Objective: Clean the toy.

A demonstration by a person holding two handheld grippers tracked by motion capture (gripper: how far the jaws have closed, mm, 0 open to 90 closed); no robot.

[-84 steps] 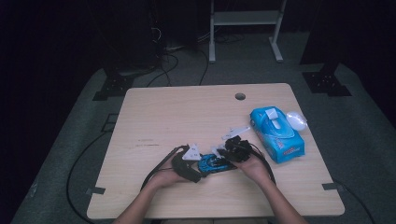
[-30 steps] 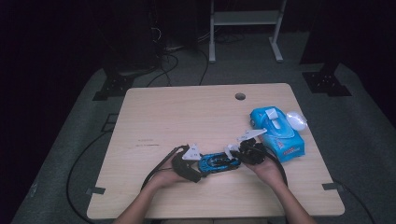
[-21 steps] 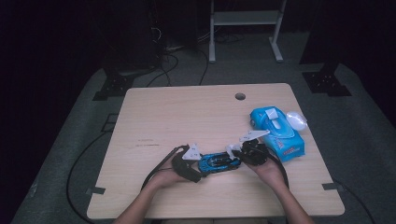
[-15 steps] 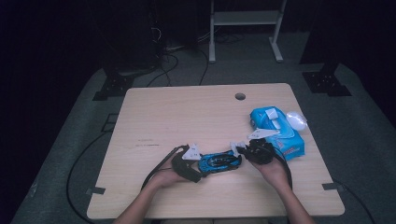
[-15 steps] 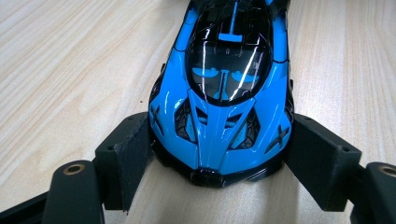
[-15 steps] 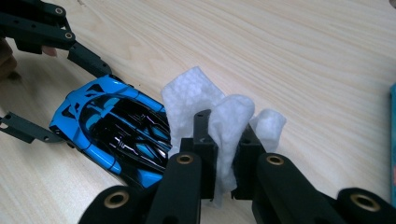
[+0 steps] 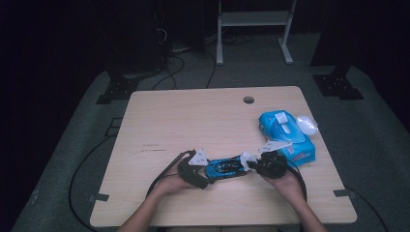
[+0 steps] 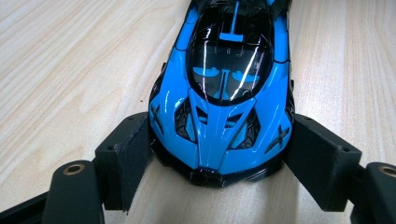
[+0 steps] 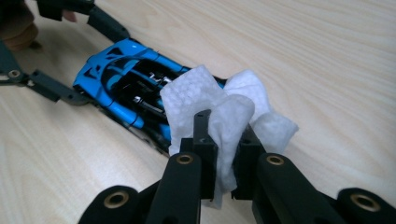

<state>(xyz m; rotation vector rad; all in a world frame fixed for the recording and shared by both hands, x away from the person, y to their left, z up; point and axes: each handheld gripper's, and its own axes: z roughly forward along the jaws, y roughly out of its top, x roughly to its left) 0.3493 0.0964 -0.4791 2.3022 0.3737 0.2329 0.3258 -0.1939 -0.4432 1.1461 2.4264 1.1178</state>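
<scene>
Beside toy car (image 7: 226,168), wipes pack (image 7: 286,137), closed

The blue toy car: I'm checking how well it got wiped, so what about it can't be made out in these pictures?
- Tail of the blue toy car: right gripper view, covered by the white wipe in the right hand-held gripper.
- Wheels and underside: left gripper view, hidden beneath the body; the rear runs off the top edge.
- Dirt or smears: high view, car too small.
- Print on the blue wipes pack: high view, too small.
</scene>
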